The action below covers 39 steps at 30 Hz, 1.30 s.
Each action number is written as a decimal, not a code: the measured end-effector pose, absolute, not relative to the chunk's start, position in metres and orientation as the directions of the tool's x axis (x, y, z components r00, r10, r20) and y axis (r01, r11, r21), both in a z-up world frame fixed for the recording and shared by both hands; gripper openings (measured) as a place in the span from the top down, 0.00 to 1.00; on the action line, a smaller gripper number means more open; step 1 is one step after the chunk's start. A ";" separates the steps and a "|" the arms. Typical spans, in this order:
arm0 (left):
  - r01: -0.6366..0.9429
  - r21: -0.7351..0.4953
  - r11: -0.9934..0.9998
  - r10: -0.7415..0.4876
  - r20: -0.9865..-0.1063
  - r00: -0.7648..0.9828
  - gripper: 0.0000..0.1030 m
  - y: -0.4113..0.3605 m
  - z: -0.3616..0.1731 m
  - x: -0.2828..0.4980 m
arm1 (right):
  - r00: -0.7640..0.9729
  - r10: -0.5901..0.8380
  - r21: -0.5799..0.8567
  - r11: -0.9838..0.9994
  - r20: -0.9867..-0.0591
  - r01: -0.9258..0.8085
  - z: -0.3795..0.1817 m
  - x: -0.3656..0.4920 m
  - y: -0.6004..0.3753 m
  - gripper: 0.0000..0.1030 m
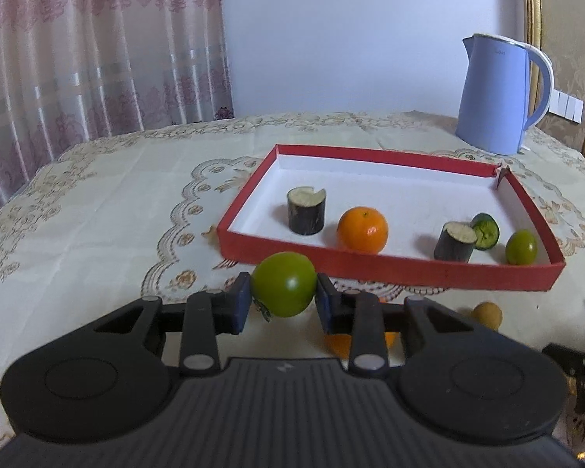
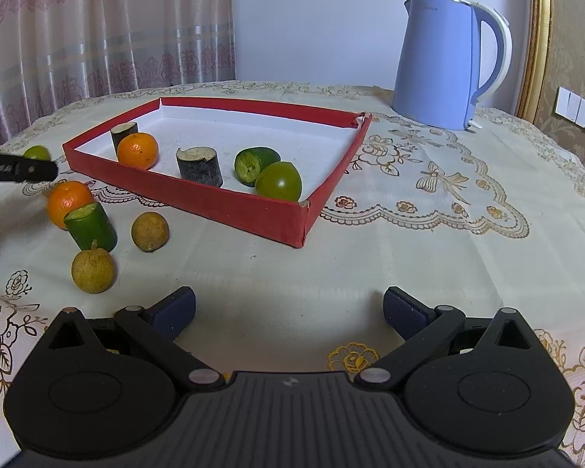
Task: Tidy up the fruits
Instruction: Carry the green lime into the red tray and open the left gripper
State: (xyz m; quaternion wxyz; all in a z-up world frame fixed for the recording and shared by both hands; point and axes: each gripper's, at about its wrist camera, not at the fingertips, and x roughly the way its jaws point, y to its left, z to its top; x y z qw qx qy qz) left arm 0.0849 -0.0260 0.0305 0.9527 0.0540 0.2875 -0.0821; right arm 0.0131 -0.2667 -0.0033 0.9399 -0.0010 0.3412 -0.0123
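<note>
Covering table, embroidered cream cloth; curtain behind; left fingers clamp green fruit; right fingers apart.

You are working with two matching tools. Your left gripper is showing a black ribbed housing, two round discs, silver pivot pins on black linkage arms, and dark blue pads. Your right gripper is showing the same build, with a small pale logo sitting on the ribbed centre plate.
</note>
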 end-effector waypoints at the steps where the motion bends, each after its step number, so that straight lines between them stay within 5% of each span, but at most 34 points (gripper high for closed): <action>1: 0.187 0.056 0.981 -0.124 -0.557 0.821 0.69 -0.028 0.032 0.088 | 0.767 -0.024 -0.010 1.000 -0.641 0.022 -0.003 0.013 -0.267 0.00; 26: 0.175 0.119 0.977 -0.069 -0.602 0.795 0.67 -0.067 0.014 0.181 | 0.765 -0.017 0.001 1.000 -0.644 0.023 -0.003 0.013 -0.267 0.00; 34: 0.140 0.102 0.985 -0.059 -0.562 0.825 0.26 -0.053 0.024 0.169 | 0.765 -0.017 0.002 1.000 -0.644 0.023 -0.003 0.013 -0.266 0.00; 39: 0.151 0.096 0.984 -0.081 -0.511 0.856 0.24 -0.039 0.034 0.128 | 0.765 -0.017 0.002 1.000 -0.644 0.023 -0.003 0.013 -0.266 0.00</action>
